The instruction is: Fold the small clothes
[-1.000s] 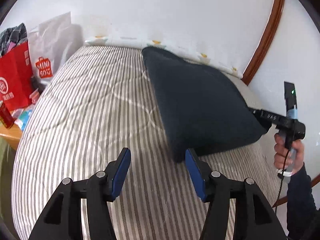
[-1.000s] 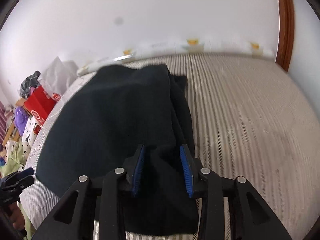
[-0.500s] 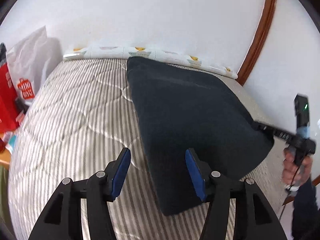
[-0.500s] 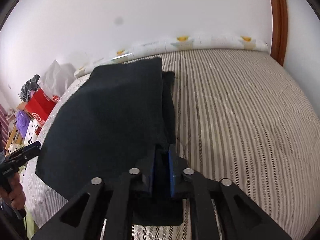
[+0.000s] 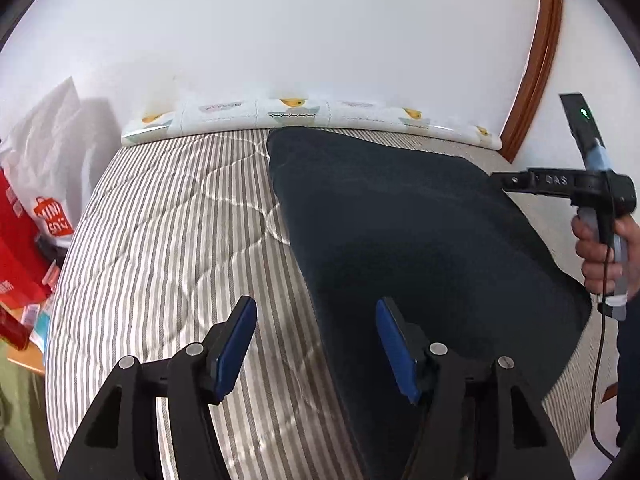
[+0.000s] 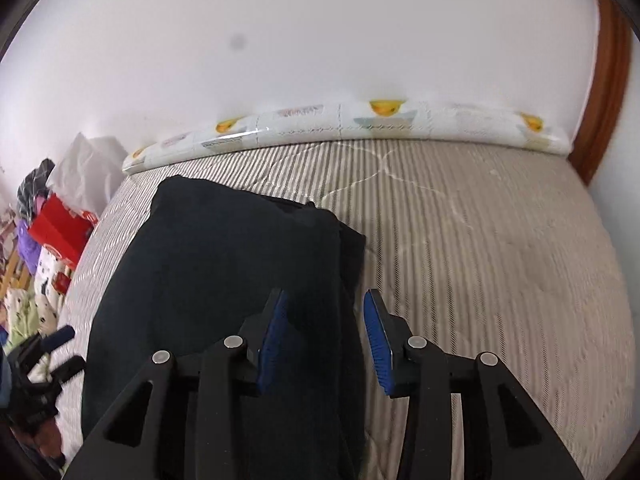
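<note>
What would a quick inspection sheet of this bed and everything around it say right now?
Surface: striped quilted bedspread, bare on both sides of the cloth.
Job's things: one dark garment, folded in layers, lying flat on the bed.
Clutter: red bag, white shopping bag and mixed items beside the bed.
Grippers: left tongs open over the garment's left edge; right tongs open over its right edge, gripping nothing.
Cables: black cable hangs from the right handle.
Surroundings: white wall, wooden frame, patterned roll along the bed's far edge.
</note>
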Tool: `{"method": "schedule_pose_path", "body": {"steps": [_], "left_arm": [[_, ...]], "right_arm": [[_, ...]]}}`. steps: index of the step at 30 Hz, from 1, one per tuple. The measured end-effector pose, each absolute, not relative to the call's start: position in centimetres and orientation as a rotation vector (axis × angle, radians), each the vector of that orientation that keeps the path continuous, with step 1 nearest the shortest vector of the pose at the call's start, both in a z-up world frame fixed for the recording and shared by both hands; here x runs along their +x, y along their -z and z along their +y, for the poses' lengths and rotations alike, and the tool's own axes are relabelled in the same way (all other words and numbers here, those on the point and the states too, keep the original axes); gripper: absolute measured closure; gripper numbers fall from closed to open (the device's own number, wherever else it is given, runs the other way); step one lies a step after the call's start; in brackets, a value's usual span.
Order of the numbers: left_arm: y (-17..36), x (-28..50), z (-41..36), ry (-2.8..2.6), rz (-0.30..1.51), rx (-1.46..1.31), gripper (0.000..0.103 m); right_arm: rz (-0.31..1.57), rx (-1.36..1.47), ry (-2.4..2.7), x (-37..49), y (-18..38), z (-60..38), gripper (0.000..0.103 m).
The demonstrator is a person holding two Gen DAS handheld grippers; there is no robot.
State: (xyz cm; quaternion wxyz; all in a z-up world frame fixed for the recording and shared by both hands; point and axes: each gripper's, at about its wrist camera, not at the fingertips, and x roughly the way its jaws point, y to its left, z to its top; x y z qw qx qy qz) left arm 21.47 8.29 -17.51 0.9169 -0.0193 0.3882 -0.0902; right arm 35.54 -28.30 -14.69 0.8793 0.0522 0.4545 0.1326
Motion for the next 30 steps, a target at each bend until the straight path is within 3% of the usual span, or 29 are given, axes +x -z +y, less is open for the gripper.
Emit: {"method": "schedule_pose_path", "body": {"steps": [5,7,11,14,18,21,27,29,30], "left_arm": [[17.7,23.1,8.5,0.189,0.806,-0.060,0.042],[17.7,23.4,8.4,0.190,0.803,-0.058,0.042],[17.8,23.5,8.3,0.195,0.804,-0.060,0.041],[17.8,23.5,8.1,0.196,0.804,-0.063,0.041],[17.8,22.8,8.1,0.199,0.801,-0.074,0.041],[17.8,21.7,8.3,0.205,0.797,-0.084,0.041],[18.1,19.6,8.9,0.210,0.804,-0.132,0.041],[18.2,19.0,8.9,0.210,0.808,-0.142,0.041],[18.3,18.8,8.9,0.209,0.807,-0.143,0.041]], "right_arm": [[1.003,0.155,-0.294,38.7,16.8,-27.5,0.068],[1.014,0.158,-0.326,39.7,17.1,-27.0,0.091],[0.876,0.187,-0.367,39.1,14.6,-28.7,0.094],[0.948,0.208,-0.352,40.0,16.0,-28.9,0.093],[0.946,0.211,-0.318,38.2,15.8,-29.8,0.078],[0.917,0.237,-0.305,34.8,14.7,-31.4,0.049],[0.965,0.208,-0.332,28.8,16.3,-31.6,0.048],[0.985,0.254,-0.356,28.1,17.3,-31.7,0.054],[0.994,0.285,-0.383,27.9,17.8,-31.7,0.088]]}}
